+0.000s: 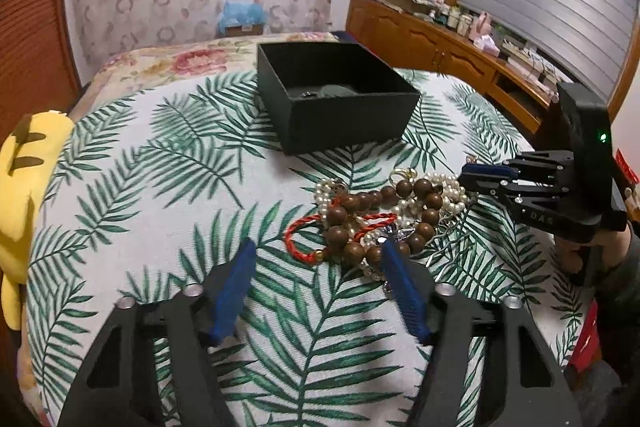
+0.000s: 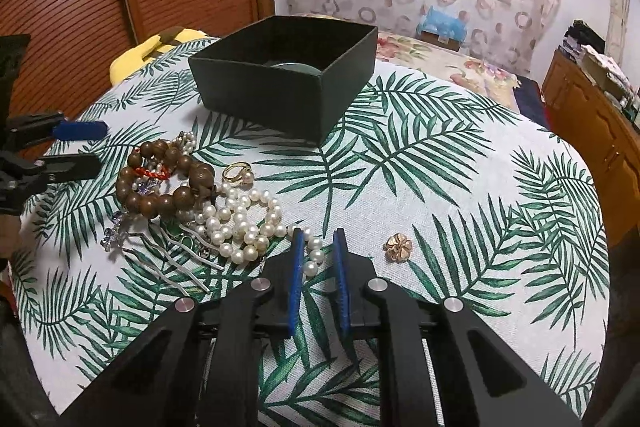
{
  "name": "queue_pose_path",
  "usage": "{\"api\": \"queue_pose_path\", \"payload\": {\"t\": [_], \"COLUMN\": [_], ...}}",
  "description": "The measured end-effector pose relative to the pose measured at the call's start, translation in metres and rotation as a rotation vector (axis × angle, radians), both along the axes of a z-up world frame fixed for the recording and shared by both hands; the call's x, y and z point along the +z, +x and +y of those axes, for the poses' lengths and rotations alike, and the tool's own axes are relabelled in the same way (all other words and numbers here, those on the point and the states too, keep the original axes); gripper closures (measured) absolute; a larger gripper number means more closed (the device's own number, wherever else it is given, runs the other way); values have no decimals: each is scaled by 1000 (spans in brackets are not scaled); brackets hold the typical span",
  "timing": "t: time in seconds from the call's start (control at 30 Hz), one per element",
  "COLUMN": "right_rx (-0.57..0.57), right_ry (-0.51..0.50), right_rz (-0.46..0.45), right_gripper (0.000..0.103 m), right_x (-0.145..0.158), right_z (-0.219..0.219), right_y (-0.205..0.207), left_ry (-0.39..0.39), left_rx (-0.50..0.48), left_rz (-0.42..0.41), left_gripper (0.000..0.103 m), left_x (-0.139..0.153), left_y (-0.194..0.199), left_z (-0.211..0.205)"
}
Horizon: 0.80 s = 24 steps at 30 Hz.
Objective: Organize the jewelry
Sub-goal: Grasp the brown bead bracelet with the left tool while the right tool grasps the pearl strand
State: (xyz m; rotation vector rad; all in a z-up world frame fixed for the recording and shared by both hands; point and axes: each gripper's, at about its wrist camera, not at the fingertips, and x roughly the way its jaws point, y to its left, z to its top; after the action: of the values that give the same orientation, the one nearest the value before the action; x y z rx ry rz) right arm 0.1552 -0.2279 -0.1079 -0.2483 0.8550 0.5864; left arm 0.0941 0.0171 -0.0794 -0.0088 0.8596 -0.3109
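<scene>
While the left gripper (image 1: 318, 247) stands with its blue-padded fingers (image 1: 234, 287) spread wide and holding nothing, its right-hand pad tip sits at the near edge of a tangled heap of jewelry on the round table covered with a white cloth printed with green palm leaves (image 1: 160, 167). That heap holds a bracelet of large brown wooden beads (image 1: 416, 215), a strand of white pearls (image 2: 240, 223), a twisted red cord bracelet (image 1: 304, 233), a gold ring set with a pearl (image 2: 238, 174) and silver pronged hair combs with purple stones (image 2: 160, 255). Beyond the heap, toward the middle of the table, stands an open black square cardboard box (image 1: 336, 95) with a pale green rounded object (image 2: 294, 68) lying inside; what that object is cannot be told.

From the right wrist view, the right gripper (image 2: 318, 233) has its blue pads drawn near to each other with a narrow gap left between them. A few pearls at the end of the strand lie in that gap, but whether the pads press them cannot be told. A small gold flower-shaped brooch (image 2: 398, 247) lies alone on the cloth just to the right of this gripper, apart from the heap. At the table's far left edge a yellow plush toy (image 1: 28, 195) leans against the cloth.
</scene>
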Motion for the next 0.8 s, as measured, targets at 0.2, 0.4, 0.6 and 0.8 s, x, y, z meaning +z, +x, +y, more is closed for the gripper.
{"api": "queue_pose_path", "payload": {"t": [0.2, 0.4, 0.6, 0.8], "right_rx": [0, 0, 0, 0], "right_ry": [3, -2, -1, -8], "right_rz": [1, -2, -2, -6], "right_gripper": [87, 87, 87, 87], "right_x": [-1, 0, -1, -1], "right_z": [1, 2, 2, 3], "right_y": [-2, -1, -2, -2], "left_ry": [-12, 7, 11, -3], "left_rx": [-12, -14, -20, -11], "left_rz": [35, 53, 51, -26], "left_gripper": [74, 80, 91, 91], "left_x": [-6, -13, -13, 12], "left_y": [18, 30, 34, 17], "left_z": [-7, -13, -17, -17]}}
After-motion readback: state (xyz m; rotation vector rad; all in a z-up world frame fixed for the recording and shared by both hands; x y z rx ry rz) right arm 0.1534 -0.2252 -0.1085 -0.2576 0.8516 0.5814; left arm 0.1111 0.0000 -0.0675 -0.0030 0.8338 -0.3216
